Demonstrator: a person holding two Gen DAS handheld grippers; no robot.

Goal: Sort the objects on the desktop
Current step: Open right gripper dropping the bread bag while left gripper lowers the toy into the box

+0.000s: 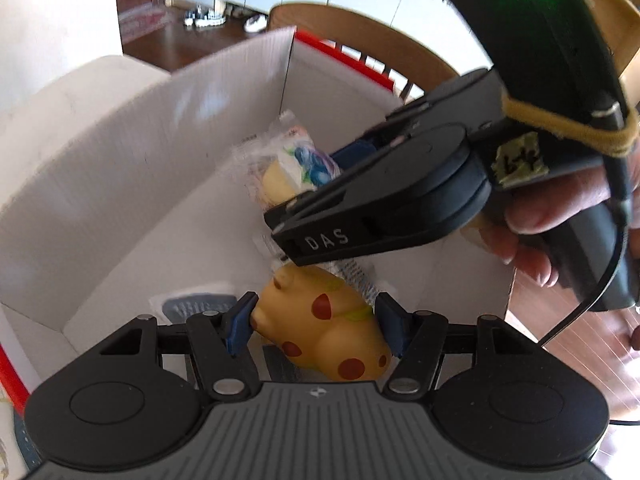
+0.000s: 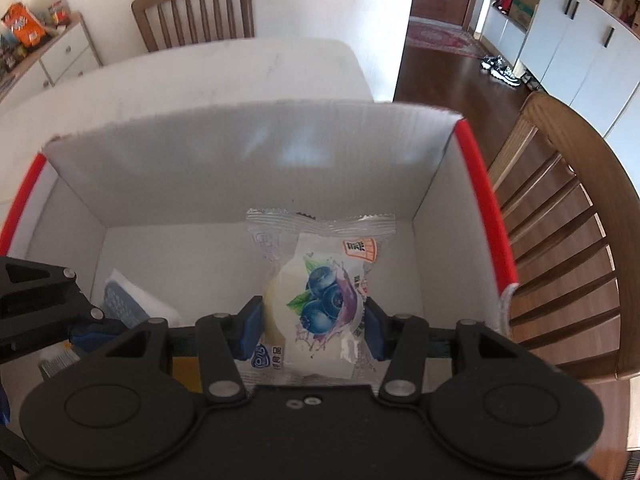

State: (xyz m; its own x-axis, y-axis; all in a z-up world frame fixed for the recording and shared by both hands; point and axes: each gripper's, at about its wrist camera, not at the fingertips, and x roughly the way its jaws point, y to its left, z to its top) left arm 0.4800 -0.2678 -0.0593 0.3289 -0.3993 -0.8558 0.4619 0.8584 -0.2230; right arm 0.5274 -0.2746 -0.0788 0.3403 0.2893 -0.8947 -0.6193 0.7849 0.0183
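Jaws of the left gripper (image 1: 316, 326) clasp a soft, light toy (image 1: 326, 320) at its flanks; the right gripper (image 2: 306, 326) pinches a slippery, crushable pastry (image 2: 314, 308) mid-pack over the box (image 2: 248, 152).

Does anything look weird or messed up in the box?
Nothing looks broken or spilled. The left gripper holds a yellow spotted toy and the right gripper holds a blueberry snack packet, both over the white box. The two grippers are just crowded close together.
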